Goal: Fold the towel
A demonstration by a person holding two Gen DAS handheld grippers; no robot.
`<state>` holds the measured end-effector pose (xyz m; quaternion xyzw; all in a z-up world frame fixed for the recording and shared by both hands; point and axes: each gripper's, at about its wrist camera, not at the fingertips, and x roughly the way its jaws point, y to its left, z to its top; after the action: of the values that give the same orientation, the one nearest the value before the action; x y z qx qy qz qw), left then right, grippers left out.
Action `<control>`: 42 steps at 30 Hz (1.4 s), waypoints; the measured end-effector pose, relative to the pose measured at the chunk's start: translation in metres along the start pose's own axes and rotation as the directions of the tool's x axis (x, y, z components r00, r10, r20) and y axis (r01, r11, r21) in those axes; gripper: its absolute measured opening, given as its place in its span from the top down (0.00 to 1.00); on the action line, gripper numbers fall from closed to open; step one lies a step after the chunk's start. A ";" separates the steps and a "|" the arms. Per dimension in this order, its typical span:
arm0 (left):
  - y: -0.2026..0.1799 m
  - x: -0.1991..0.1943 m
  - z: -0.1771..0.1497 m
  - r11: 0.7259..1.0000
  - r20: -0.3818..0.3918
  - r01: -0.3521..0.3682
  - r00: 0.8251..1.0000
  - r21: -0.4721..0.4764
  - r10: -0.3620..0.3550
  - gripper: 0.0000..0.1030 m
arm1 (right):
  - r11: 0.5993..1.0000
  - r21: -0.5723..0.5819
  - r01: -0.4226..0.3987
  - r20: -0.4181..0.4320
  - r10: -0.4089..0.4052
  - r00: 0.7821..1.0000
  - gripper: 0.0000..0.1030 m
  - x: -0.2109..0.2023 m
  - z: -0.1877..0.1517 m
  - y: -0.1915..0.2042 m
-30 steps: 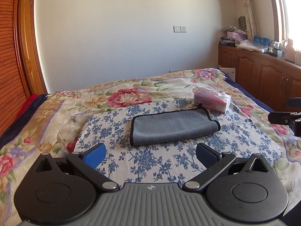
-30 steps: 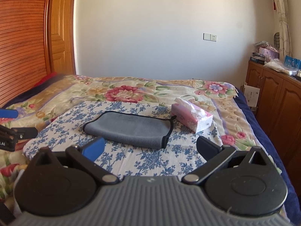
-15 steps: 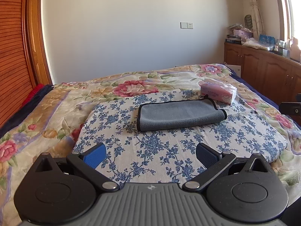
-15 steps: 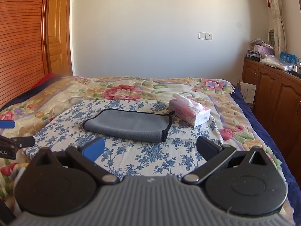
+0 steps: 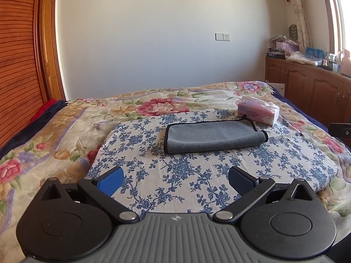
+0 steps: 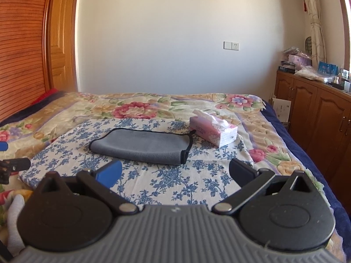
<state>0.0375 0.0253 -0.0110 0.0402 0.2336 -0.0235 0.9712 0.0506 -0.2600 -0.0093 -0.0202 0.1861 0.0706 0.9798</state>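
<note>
A grey towel (image 5: 214, 137) with black trim lies folded flat on a blue-flowered cloth (image 5: 197, 175) on the bed; it also shows in the right wrist view (image 6: 142, 145). My left gripper (image 5: 175, 179) is open and empty, hovering well short of the towel. My right gripper (image 6: 175, 175) is open and empty, also short of the towel. Part of the right gripper (image 5: 341, 130) shows at the right edge of the left view, and part of the left gripper (image 6: 11, 166) at the left edge of the right view.
A pink tissue pack (image 5: 258, 111) lies just beyond the towel's right end, also seen in the right wrist view (image 6: 212, 130). The floral bedspread (image 5: 65, 127) covers the bed. Wooden cabinets (image 6: 318, 120) stand on the right and a wooden wardrobe (image 6: 22, 54) on the left.
Both grippers have drawn back and tilted up from the towel, so it sits farther off in both views. The towel has not moved.
</note>
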 end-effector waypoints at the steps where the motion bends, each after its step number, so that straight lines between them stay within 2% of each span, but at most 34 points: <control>1: 0.001 0.001 -0.001 1.000 0.003 0.003 1.000 -0.008 -0.003 0.00 | 1.000 -0.002 0.003 0.004 -0.003 1.000 0.00 0.000 0.000 0.000; 12: 0.004 -0.004 0.000 1.000 0.055 -0.005 0.998 -0.030 0.006 0.00 | 1.000 0.008 0.016 0.043 -0.017 0.999 0.00 -0.005 -0.001 -0.002; 25: 0.003 -0.016 0.003 1.000 0.137 -0.009 0.991 -0.011 0.010 0.00 | 1.000 0.018 0.022 0.096 -0.024 0.995 0.00 -0.012 0.000 -0.003; 42: -0.001 -0.024 0.002 1.000 0.171 -0.022 0.985 0.013 0.019 0.00 | 0.999 0.018 0.027 0.136 -0.029 0.990 0.00 -0.017 0.001 -0.003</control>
<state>0.0175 0.0252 0.0015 0.0475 0.1486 -0.0187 0.9876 0.0361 -0.2646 -0.0022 -0.0099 0.1191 0.0564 0.9912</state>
